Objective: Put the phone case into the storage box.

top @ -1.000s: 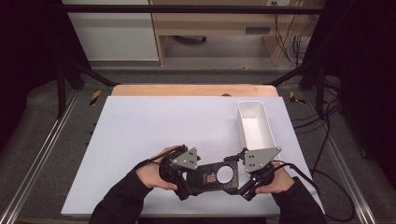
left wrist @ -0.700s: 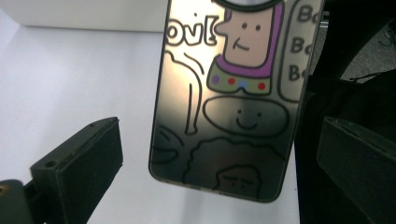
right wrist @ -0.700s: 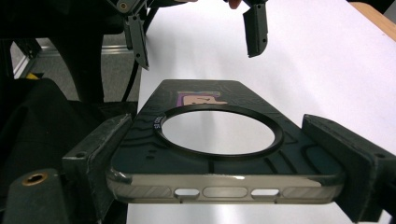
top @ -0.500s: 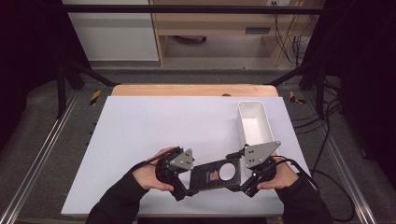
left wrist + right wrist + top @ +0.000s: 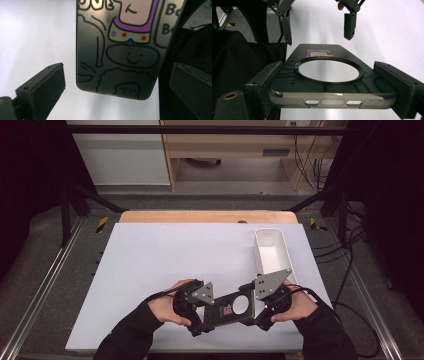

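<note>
Right now the phone case (image 5: 231,308), a dark translucent one with a large round camera cut-out and cartoon drawings on it, is held between the two grippers near the front edge of the tabletop (image 5: 165,255). The right gripper (image 5: 332,82) clamps it across its width at the end with the round opening: in the right gripper view both jaws press against the case's long sides, and the case's rim with its three small slots faces the camera. The case reaches away from that gripper toward the left gripper (image 5: 200,312). In the left gripper view the case's other end, a rounded corner edge with the drawing of a smiling face, lies between the left gripper's jaws, which stand wide apart and clear of it on both sides; the same spread jaws show at the top of the right gripper view, just past the far end of the case.

From above, both hands come in from the bottom edge, the left hand (image 5: 167,307) and right hand (image 5: 295,305) facing each other with the case bridging them. A white rectangular bin (image 5: 272,251) stands on the tabletop just beyond the right gripper.
</note>
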